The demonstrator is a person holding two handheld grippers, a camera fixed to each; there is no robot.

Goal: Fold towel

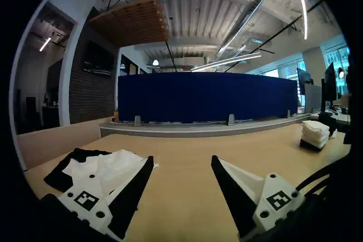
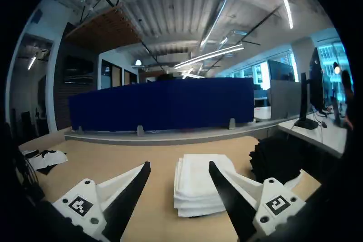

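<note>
In the left gripper view my left gripper (image 1: 181, 162) stands open above the wooden table (image 1: 190, 151), nothing between its fingers. A crumpled white towel (image 1: 106, 165) lies on a black cloth (image 1: 56, 176) at the table's left, just behind the left finger. A stack of folded white towels (image 1: 315, 133) sits far right. In the right gripper view my right gripper (image 2: 179, 169) is open, hovering in front of the same folded white stack (image 2: 202, 183), which lies partly between and behind its fingertips. The loose towel (image 2: 45, 159) shows far left.
A blue divider panel (image 1: 204, 96) runs along the table's back edge. A pile of black cloth (image 2: 281, 160) lies right of the folded stack. Monitors (image 1: 329, 83) stand on a neighbouring desk (image 2: 317, 135) at the right.
</note>
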